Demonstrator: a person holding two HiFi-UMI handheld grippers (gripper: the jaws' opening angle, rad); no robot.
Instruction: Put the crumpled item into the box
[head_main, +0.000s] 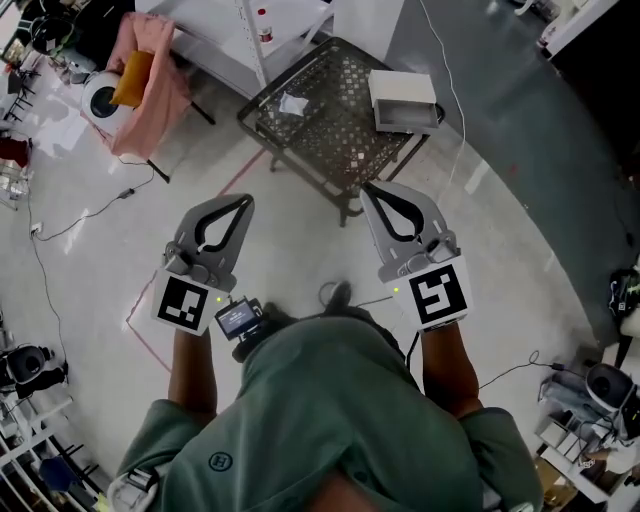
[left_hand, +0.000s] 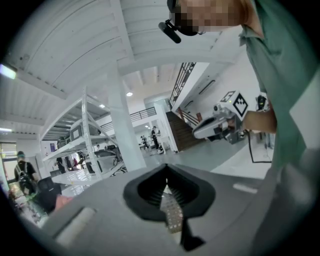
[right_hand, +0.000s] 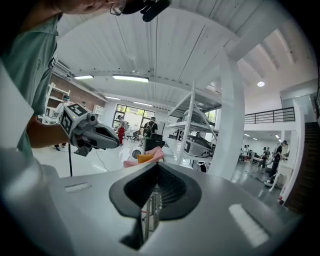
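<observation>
I see one crumpled white item (head_main: 293, 103) on the mesh table (head_main: 335, 150), left of the one white box (head_main: 403, 100); it's too small to tell its long axis. My left gripper (head_main: 243, 203) and right gripper (head_main: 367, 192) are near the table, both closed and empty.

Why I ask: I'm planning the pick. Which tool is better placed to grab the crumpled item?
Probably left: the crumpled item lies on the left part of the table, ahead of the left tool; the box faces the right tool. Both are shut and empty.
</observation>
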